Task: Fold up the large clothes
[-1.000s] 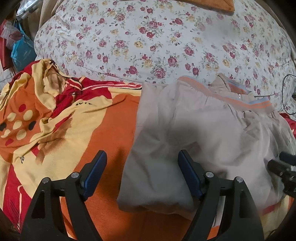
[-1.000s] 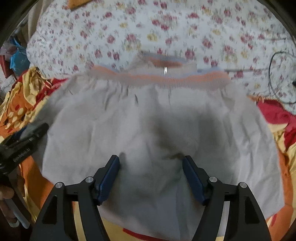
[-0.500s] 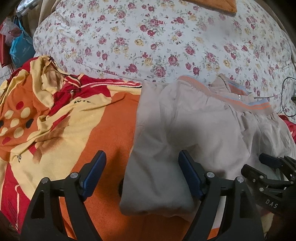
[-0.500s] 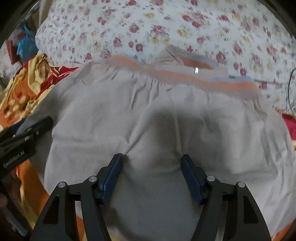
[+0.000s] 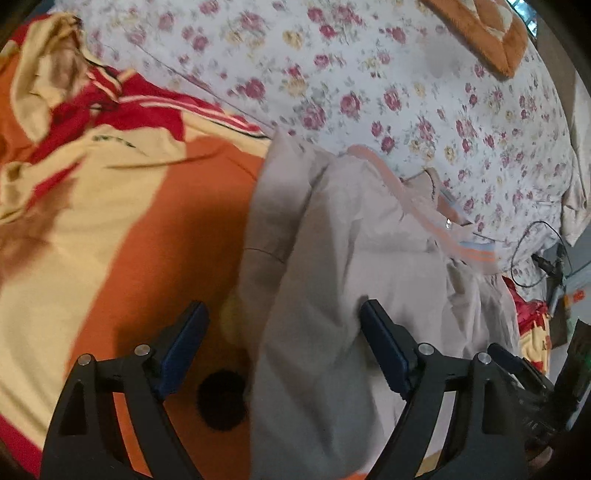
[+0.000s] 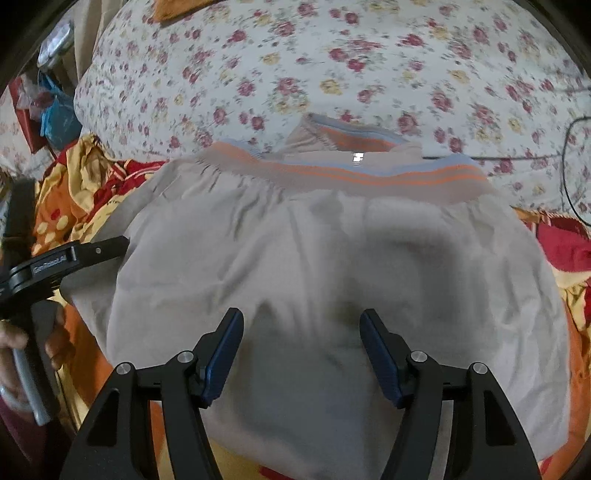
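A beige garment [image 6: 332,258] with an orange-and-blue striped ribbed band [image 6: 369,173] lies spread on an orange, yellow and red blanket [image 5: 110,221]. My left gripper [image 5: 284,339] hangs over the garment's left edge [image 5: 280,236]. Its jaws are opening; the bunched edge lies between the fingers and the pads do not press on it. My right gripper [image 6: 303,347] is open low over the middle of the cloth, holding nothing. In the right wrist view the left gripper [image 6: 70,258] shows at the left, held by a hand [image 6: 14,343].
A floral quilt [image 6: 332,74] rises behind the garment. An orange cushion [image 5: 480,33] lies on it at the far end. A black cable [image 5: 535,254] runs at the right. A blue bag [image 6: 59,114] and clutter sit at the far left. A dark round spot [image 5: 221,398] marks the blanket.
The left gripper has rolled and moved in on the garment's left edge, which now stands bunched between its wider jaws. The right gripper pushed forward over the cloth, then drew back.
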